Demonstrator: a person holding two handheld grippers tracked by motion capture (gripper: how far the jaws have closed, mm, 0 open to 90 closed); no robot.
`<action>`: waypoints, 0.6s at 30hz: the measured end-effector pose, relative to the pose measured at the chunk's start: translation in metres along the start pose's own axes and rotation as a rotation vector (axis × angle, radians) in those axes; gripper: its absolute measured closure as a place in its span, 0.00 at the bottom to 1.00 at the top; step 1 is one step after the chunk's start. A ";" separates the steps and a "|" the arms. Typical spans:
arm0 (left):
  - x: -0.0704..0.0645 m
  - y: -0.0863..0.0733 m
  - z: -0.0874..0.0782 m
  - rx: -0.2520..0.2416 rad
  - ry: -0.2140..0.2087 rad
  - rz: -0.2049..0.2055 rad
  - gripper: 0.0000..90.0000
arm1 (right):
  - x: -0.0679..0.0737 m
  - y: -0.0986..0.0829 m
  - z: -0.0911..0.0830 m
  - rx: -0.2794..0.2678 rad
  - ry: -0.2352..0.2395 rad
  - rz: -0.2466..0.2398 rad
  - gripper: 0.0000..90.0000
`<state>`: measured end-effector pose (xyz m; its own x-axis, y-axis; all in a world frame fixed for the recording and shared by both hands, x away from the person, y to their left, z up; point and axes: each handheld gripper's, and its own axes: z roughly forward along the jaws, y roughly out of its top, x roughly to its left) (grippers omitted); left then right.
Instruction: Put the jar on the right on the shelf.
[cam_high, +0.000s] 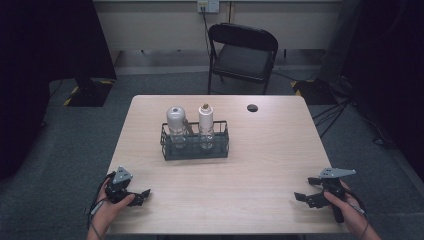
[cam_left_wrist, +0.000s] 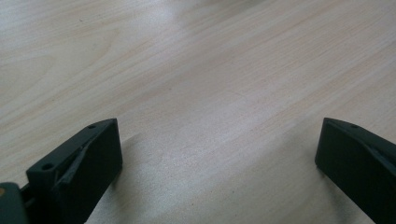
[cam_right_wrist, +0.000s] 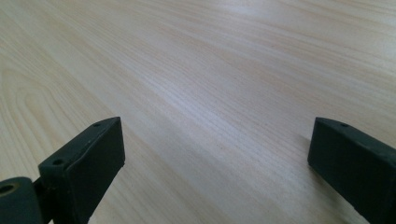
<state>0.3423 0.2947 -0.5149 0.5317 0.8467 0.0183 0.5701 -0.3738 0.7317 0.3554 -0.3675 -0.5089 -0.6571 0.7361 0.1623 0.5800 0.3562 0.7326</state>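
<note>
the left gripper (cam_high: 142, 194) and right gripper (cam_high: 301, 197) rest low on the pale wooden table (cam_high: 260, 150), jaws spread wide. well apart from both, a black wire basket (cam_high: 194, 148) holds two clear bottles.

A black folding chair (cam_high: 243, 54) stands beyond the table (cam_high: 260, 150), below a wall socket (cam_high: 208, 6).

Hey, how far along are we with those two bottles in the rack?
Nothing looks done yet. Both bottles stand upright in the wire rack mid-table. Nothing is in hand: the left gripper and right gripper rest open at the near edge of the table, far from the rack. Reaching for the bottles and handling them all seems left.
</note>
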 end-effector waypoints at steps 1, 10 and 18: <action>0.000 0.000 0.000 0.000 0.000 0.000 0.00 | 0.000 -0.001 -0.001 0.001 -0.002 -0.003 0.03; 0.000 0.000 0.000 0.001 0.001 -0.001 0.00 | -0.002 -0.007 -0.007 0.011 -0.015 -0.022 0.03; 0.000 0.000 0.000 0.000 0.001 -0.001 0.00 | -0.003 -0.012 -0.013 0.014 -0.024 -0.032 0.03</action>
<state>0.3422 0.2947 -0.5149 0.5308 0.8473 0.0182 0.5707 -0.3733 0.7314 0.3445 -0.3819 -0.5093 -0.6634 0.7381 0.1230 0.5660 0.3874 0.7277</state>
